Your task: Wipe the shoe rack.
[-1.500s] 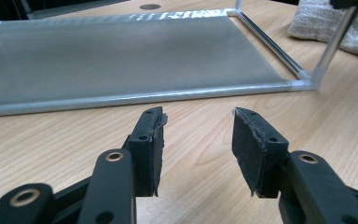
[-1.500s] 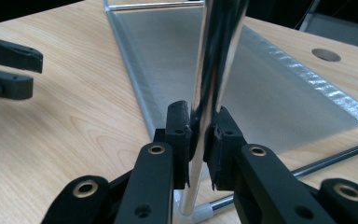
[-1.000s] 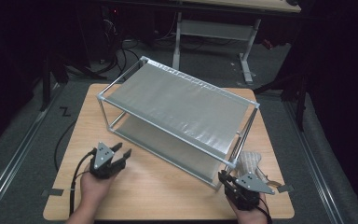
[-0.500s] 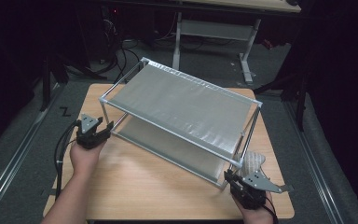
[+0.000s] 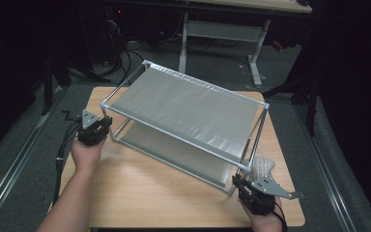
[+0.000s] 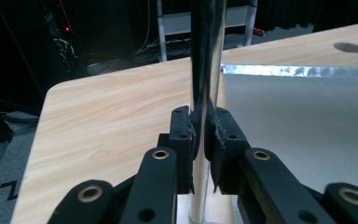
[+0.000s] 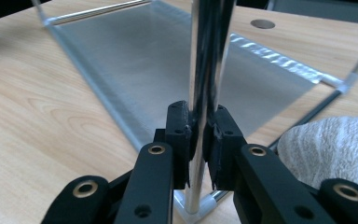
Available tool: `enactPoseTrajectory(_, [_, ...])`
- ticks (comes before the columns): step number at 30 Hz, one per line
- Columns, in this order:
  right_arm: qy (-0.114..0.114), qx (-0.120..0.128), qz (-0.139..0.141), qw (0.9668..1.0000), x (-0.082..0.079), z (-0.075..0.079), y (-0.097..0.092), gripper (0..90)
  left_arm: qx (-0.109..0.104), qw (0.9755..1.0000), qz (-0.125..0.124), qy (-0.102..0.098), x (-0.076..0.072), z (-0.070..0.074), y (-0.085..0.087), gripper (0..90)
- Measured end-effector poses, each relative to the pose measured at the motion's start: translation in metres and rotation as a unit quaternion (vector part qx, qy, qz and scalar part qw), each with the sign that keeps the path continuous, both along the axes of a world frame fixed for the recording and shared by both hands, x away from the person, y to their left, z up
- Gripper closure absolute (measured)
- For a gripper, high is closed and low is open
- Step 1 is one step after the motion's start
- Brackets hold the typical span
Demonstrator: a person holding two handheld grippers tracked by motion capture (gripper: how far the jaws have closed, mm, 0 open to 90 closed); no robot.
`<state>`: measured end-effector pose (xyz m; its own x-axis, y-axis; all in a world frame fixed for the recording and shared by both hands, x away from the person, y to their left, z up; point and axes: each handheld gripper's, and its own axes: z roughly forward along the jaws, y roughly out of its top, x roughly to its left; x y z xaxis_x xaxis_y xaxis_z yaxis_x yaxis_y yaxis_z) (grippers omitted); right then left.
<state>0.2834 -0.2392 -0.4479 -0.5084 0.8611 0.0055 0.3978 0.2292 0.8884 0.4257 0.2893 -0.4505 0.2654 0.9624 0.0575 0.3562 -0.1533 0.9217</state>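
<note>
Gripping rack [image 5: 188,108] posts w/ both: left hand-held gripper [image 6: 200,135] just clamped, right hand-held gripper [image 7: 199,135] clenched; lift evenly off the tabletop [image 5: 140,193].

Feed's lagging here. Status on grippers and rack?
Left gripper just closed on rack's left post. Right gripper clamped on near-right post. White cloth beside that corner.

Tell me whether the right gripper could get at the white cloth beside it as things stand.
Probably not yet. The right gripper is shut on the rack's corner post. The white cloth lies just beside it with nothing between, so it would first have to let go.
</note>
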Motion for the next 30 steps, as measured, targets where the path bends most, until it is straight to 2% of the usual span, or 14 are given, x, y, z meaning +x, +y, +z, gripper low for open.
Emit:
enactPoseTrajectory(7, [-0.009, -0.004, -0.023, 0.9997, 0.017, -0.001, 0.004, 80.4, -0.001, 0.9998, 0.014, -0.011, -0.051, -0.001, 0.014, 80.2])
enactPoseTrajectory(11, [-0.012, -0.004, -0.044, 0.9989, 0.034, -0.002, 0.003, 80.4, -0.009, 0.9995, 0.018, -0.023, -0.083, -0.006, 0.014, 80.3])
enactPoseTrajectory(14, [-0.011, -0.008, -0.059, 0.9981, 0.051, -0.001, -0.001, 80.3, -0.002, 0.9995, 0.015, -0.028, -0.104, -0.011, 0.009, 79.9])
enactPoseTrajectory(17, [-0.007, -0.012, -0.076, 0.997, 0.065, 0.0, -0.004, 80.3, -0.005, 0.9993, 0.014, -0.034, -0.121, -0.012, 0.002, 80.0])
enactPoseTrajectory(20, [-0.003, -0.017, -0.085, 0.9962, 0.078, 0.001, -0.007, 80.0, -0.007, 0.9993, 0.012, -0.036, -0.128, -0.01, -0.003, 80.0])
enactPoseTrajectory(24, [0.006, -0.024, -0.096, 0.995, 0.089, 0.004, -0.007, 79.4, -0.003, 0.9993, 0.011, -0.035, -0.126, -0.008, -0.005, 79.8])
enactPoseTrajectory(27, [0.001, -0.022, -0.099, 0.9948, 0.088, 0.004, -0.006, 71.0, -0.008, 0.9991, 0.014, -0.038, -0.128, -0.009, -0.005, 78.8])
enactPoseTrajectory(30, [-0.013, -0.016, -0.11, 0.9937, 0.077, 0.005, -0.007, 62.1, -0.004, 0.9982, 0.029, -0.052, -0.14, -0.008, -0.007, 65.4])
